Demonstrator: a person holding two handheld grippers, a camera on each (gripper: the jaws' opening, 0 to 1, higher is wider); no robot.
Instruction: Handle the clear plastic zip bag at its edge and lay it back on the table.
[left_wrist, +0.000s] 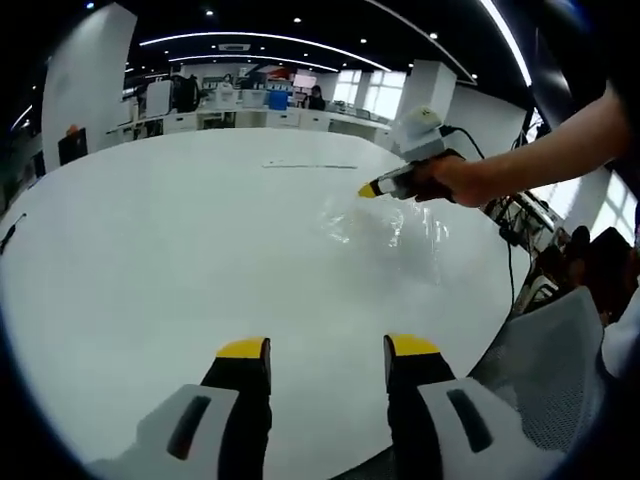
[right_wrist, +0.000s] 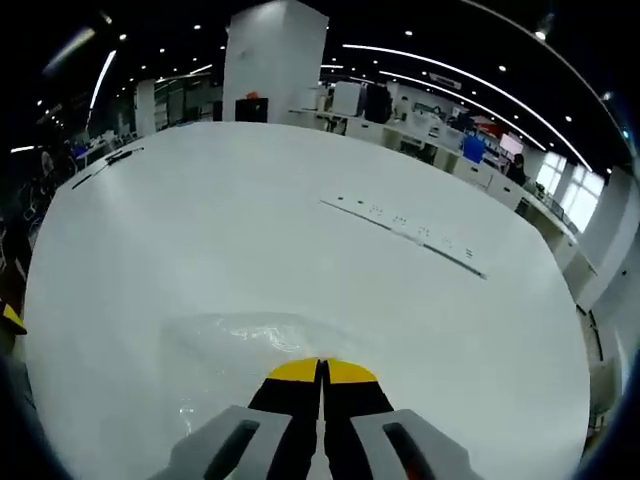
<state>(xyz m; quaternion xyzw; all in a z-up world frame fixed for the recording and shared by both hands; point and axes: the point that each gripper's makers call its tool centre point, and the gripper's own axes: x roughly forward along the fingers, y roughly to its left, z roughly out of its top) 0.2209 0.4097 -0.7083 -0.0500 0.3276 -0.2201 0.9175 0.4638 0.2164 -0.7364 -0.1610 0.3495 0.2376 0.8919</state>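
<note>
The right hand-held gripper (right_wrist: 322, 372) has its yellow-tipped jaws pressed together, and the near edge of the clear bag (right_wrist: 250, 345) runs in under the tips, so the jaws appear closed on that edge; the film itself is too thin to be seen between them. In the left gripper view the same tool (left_wrist: 372, 188) is seen from the side, carried by the person's hand (left_wrist: 445, 180), with its tip at the far edge of the bag (left_wrist: 385, 225). The bag spreads out from the tip across the white tabletop (right_wrist: 300, 230) and appears to rest largely flat, with wrinkles and glare marking its outline; whether the gripped edge is raised off the surface cannot be determined. Gripping at the edge suits a limp film: it gives the jaws a thin seam to close on and lets the rest of the bag settle without folding. The left hand-held gripper (left_wrist: 327, 350) has its jaws parted with nothing between them, and is held near the tabletop edge, well apart from the bag, leaving the work to the right side. A thin dark strip (right_wrist: 405, 232) lies on the tabletop farther out; its small markings are not legible. No brand or label can be read on the bag.
</note>
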